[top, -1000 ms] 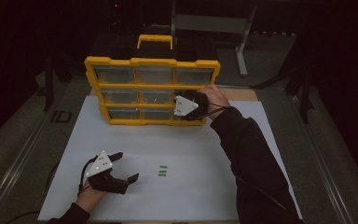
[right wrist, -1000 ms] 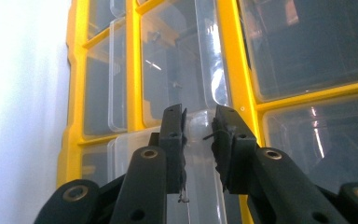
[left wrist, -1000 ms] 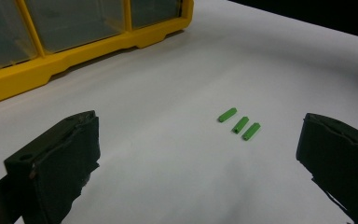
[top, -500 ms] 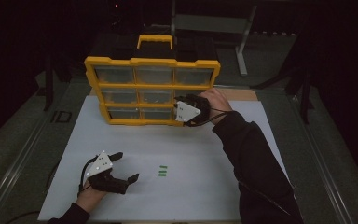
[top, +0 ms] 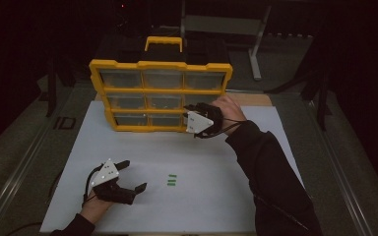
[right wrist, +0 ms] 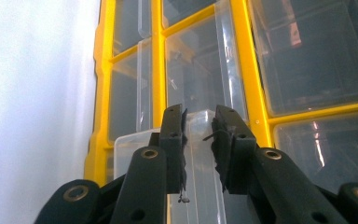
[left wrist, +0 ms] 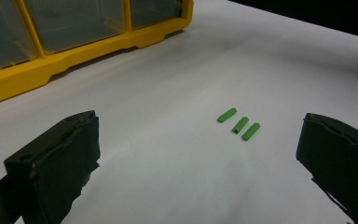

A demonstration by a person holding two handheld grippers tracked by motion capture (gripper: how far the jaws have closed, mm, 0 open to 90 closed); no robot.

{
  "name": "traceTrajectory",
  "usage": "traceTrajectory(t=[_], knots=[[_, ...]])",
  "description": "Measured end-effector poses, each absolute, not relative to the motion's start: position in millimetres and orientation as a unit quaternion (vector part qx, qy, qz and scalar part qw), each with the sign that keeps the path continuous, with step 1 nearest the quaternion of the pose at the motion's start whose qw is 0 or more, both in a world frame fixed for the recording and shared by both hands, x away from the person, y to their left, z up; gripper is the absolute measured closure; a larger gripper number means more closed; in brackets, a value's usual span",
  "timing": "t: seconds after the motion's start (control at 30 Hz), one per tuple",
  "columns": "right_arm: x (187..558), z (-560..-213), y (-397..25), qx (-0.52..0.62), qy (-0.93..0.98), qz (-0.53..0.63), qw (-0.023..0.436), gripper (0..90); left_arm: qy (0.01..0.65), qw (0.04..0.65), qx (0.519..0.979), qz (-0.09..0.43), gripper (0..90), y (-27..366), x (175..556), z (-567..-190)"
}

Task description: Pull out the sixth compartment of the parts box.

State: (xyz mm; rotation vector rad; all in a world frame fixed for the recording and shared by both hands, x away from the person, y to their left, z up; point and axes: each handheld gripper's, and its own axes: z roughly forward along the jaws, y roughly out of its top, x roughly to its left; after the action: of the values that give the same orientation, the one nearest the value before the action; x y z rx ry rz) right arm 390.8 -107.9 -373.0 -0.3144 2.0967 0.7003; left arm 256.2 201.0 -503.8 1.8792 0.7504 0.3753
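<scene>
A yellow organizer (top: 160,91) with clear drawers stands upright at the back of the white mat. My right gripper (top: 193,119) is at its bottom right drawer. In the right gripper view my right gripper (right wrist: 198,116) is shut on the front tab of a clear drawer (right wrist: 135,144), which sticks out of the yellow frame (right wrist: 242,56). My left gripper (top: 133,176) rests open near the front left of the mat, with nothing between its jaws. Three small green pieces (top: 172,180) lie side by side to its right; in the left gripper view the green pieces (left wrist: 239,124) lie ahead of my left gripper (left wrist: 198,123).
The white mat (top: 216,167) covers the table and has bare room around the green pieces. The organizer's yellow base (left wrist: 74,60) runs along the far left in the left gripper view. A metal stand (top: 256,49) is behind the table in the dark.
My right gripper has moved a little toward the person at the bottom right drawer. The left gripper and the green pieces have stayed in place.
</scene>
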Motion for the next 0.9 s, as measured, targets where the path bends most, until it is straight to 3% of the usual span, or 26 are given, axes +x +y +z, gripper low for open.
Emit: traceTrajectory(t=[0.9], knots=[[370.2, -376.6, -109.3, -0.122, 0.839, 0.302, 0.437, 74.1, 0.311, 0.515, 0.783, 0.156, 0.0, 199.9, 256.3, -503.6]])
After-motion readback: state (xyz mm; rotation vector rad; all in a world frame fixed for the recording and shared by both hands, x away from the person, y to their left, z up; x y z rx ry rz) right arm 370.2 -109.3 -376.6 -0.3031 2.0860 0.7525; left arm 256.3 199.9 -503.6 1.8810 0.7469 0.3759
